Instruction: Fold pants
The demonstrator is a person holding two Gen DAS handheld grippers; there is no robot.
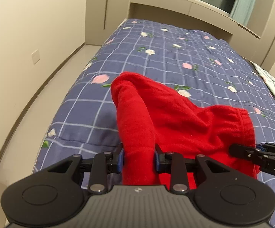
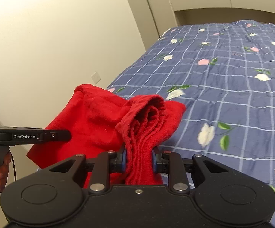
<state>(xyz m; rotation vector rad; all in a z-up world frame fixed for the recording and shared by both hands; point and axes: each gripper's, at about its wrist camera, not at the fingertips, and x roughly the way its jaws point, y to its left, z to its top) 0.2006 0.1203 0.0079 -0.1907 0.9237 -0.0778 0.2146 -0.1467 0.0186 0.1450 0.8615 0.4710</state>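
The red fleece pants (image 1: 175, 117) hang bunched over the near end of the bed. My left gripper (image 1: 139, 157) is shut on a thick roll of the red fabric. My right gripper (image 2: 139, 159) is shut on the gathered waistband part of the pants (image 2: 145, 121). The right gripper's finger also shows at the right edge of the left wrist view (image 1: 251, 152). The left gripper's finger shows at the left of the right wrist view (image 2: 48, 134). Both grippers hold the pants side by side, close together.
The bed carries a blue checked quilt with flowers (image 1: 175, 57). A beige wall (image 1: 33, 28) runs along the bed's left side, a headboard shelf (image 1: 185, 11) under a window at the far end. A patterned cloth (image 1: 272, 85) lies at the bed's right edge.
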